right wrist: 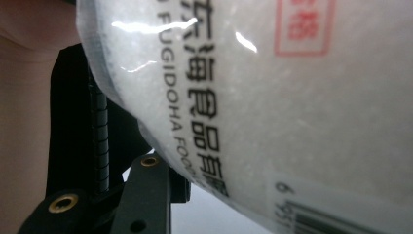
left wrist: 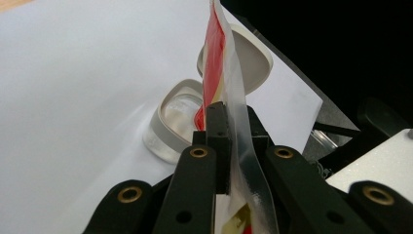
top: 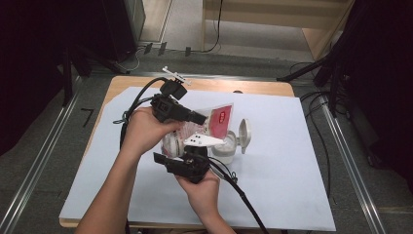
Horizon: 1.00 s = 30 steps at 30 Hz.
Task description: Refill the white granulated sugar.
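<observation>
We've got the bag (top: 216, 122) tipped over the open jar (top: 225, 150): left gripper (left wrist: 221, 126) pinches its top edge, right gripper (top: 194, 155) clamps its belly from below. Next, by our guess: tilt more w/ mouth kept just past the left jaws, over the jar.

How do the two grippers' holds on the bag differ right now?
The left gripper is shut on the bag at its thin, flat edge; the right gripper grips the bag's full, bulging body, jaws set wider. The left comes in from above, the right from below. Both hold it above the open container.
</observation>
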Available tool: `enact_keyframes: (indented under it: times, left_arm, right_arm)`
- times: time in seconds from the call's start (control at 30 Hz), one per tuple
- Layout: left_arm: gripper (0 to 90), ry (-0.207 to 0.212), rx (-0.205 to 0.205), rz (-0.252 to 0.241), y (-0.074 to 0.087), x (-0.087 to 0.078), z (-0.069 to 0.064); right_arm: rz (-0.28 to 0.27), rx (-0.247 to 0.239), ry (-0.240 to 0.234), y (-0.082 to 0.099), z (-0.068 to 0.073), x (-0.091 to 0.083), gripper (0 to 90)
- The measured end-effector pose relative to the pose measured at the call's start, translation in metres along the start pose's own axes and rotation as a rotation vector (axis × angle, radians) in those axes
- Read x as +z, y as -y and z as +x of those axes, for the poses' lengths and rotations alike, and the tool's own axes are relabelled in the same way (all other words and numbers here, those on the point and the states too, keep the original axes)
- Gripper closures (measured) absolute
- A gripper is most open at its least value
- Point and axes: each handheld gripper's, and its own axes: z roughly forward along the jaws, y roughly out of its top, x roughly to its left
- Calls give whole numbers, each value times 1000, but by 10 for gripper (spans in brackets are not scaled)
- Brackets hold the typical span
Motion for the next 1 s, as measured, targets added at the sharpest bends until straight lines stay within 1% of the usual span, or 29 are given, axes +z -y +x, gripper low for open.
enact_keyframes:
  times: [0.07,0.13,0.2,0.4,0.47,0.57,0.7,0.77,0.87,1.0]
  left_arm:
    - [874,-6,2,-1,0,-1,0]
    - [874,-8,-2,-16,0,-1,0]
    - [875,-15,0,-20,0,-2,0]
    - [875,-18,-7,-23,1,-2,3]
    - [874,-29,-13,-24,1,-2,4]
    - [873,-22,-23,-21,2,-3,6]
    - [871,-17,-20,-21,2,-3,7]
    - [872,-22,-18,-14,2,-3,6]
    - [871,-21,-17,-23,2,-3,5]
    - [869,-27,-15,-18,1,-4,3]
  right_arm:
    - [1,1,-2,-1,-1,0,618]
    - [0,3,-5,-1,-1,1,618]
    - [4,-2,-5,-3,-2,1,618]
    - [9,-2,-12,-4,-4,4,617]
    - [14,2,-19,-4,-5,6,617]
    - [19,5,-22,-5,-5,8,617]
    - [19,9,-24,-4,-5,8,617]
    - [19,9,-25,-4,-5,8,617]
    - [16,13,-30,-4,-4,8,617]
    - [10,24,-40,-5,-3,8,617]
